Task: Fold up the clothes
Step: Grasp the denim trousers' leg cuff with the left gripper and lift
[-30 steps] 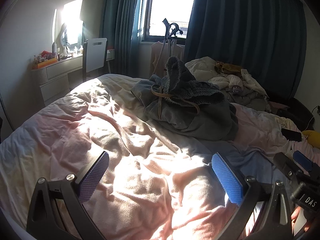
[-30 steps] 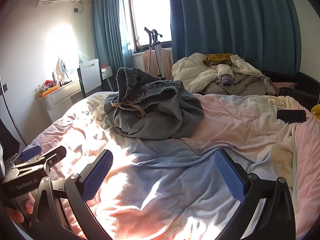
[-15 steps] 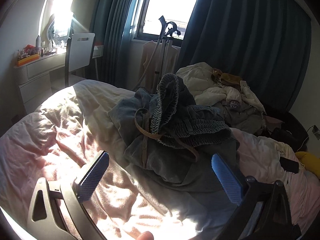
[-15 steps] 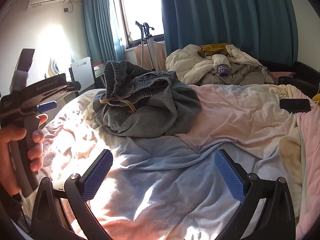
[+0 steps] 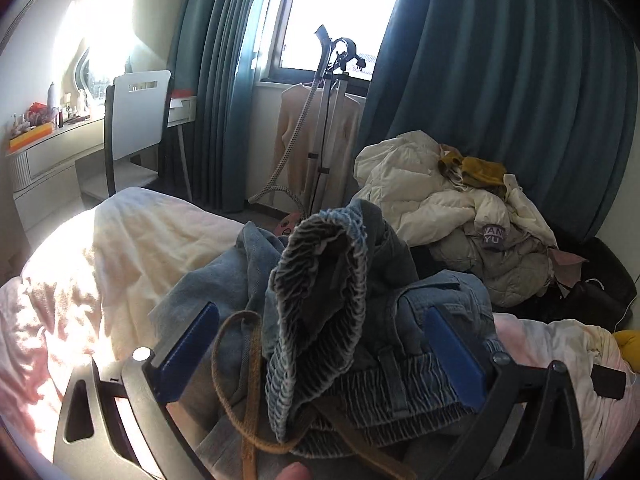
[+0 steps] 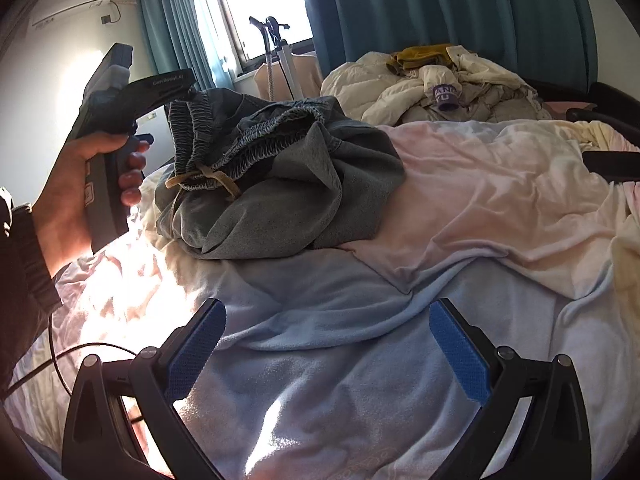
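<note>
On rumpled bed, jeans, teal curtains behind

The jeans are thick blue cloth, matt and a bit rough, with a ribbed stretchy waist and a flat brown cord. The bed has soft cloth covers, pink, cream and pale blue, full of wrinkles. The pale blue part looks fuzzy. Each hand-held gripper, left and right, is dark matt plastic with shiny metal screws, and its pads are blue and bumpy. The curtains are heavy, dull teal cloth. The chair looks smooth and white. The coat is puffy cream cloth. The steamer pole is shiny metal.
</note>
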Available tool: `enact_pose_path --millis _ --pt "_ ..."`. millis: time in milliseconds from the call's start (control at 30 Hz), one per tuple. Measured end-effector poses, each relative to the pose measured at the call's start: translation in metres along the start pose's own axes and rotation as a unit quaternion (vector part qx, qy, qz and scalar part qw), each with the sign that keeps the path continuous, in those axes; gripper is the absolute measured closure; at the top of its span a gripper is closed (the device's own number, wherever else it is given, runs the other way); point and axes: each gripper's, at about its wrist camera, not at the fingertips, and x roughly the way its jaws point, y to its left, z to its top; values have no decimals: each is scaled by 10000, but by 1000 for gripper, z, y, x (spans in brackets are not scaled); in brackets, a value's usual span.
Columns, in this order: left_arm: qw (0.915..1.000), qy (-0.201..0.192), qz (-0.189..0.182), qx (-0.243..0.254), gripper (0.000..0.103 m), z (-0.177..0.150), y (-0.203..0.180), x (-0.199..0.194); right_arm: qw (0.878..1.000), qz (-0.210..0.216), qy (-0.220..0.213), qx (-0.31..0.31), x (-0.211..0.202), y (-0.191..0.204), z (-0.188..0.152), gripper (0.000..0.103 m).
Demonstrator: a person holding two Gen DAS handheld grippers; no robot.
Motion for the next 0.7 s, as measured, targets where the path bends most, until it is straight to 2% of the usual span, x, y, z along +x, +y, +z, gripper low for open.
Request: enact_pose_path --millis 67,100,133,200,233,333,467,533,700 --pt "10000 82 -12 41 4 3 -2 14 9999 64 37 93 5 -4 -1 0" --pt "9996 250 -132 -1 16 5 -1 22 9999 68 43 109 7 -5 -1 0" --pt "9989 416 -218 -57 37 7 1 30 9999 62 44 114 9 -5 -1 0" --pt "9978 609 -184 -200 55 7 5 38 10000 87 24 18 13 -4 -3 0" --pt "9973 678 -151 -251 57 6 6 39 9999 71 58 -54 15 -2 -4 0" --pt "9975 691 -54 -140 79 7 0 32 9999 60 33 -136 17 1 -2 0" --pt "9983 574 61 114 86 6 -14 0 9997 106 -62 -231 11 4 -2 0" --pt "9986 506 -24 159 87 4 -18 -22 9995 121 -103 -259 7 5 -2 0" --pt "9982 428 -381 -173 88 -11 -14 -88 9992 86 -334 -198 -10 2 2 0"
